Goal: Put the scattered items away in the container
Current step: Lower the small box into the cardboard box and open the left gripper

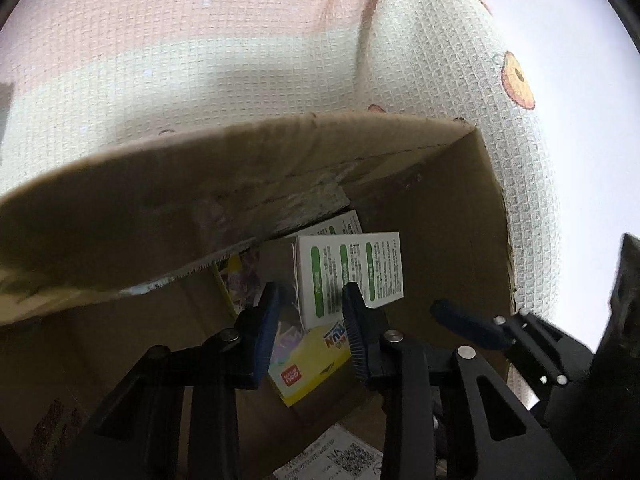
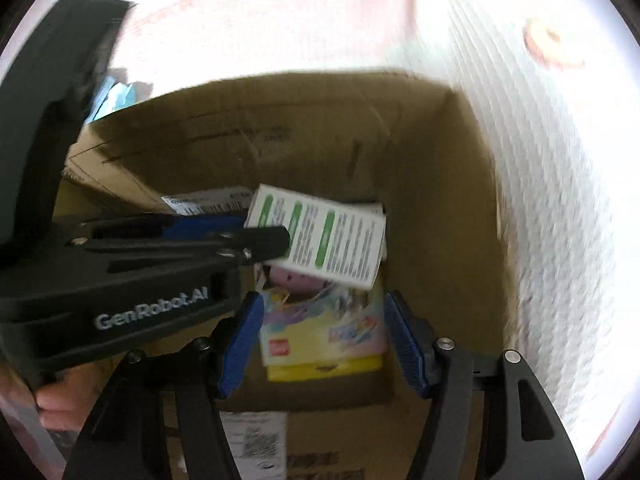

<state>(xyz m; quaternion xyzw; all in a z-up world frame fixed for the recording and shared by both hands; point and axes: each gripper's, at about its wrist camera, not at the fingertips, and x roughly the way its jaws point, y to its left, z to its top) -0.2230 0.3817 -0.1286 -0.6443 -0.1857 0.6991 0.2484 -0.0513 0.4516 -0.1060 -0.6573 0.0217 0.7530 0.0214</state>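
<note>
A brown cardboard box [image 1: 448, 240] stands open on a patterned bedspread; it also shows in the right wrist view [image 2: 432, 184]. Inside lie a yellow toy box [image 1: 308, 364] and a white box with green labels [image 1: 352, 272]. My left gripper [image 1: 310, 322] is inside the carton, open, its fingers on either side of the white box's near end; in the right wrist view it [image 2: 256, 232] comes in from the left and touches the white box [image 2: 328, 240]. My right gripper [image 2: 324, 344] is open and empty above the yellow toy box [image 2: 320, 340].
A folded carton flap [image 1: 160, 208] hangs over the left of the opening. A shipping label [image 2: 256, 440] is stuck to the carton's near wall. The bedspread [image 2: 560, 200] surrounds the carton. Blue items [image 2: 116, 96] lie beyond the far left corner.
</note>
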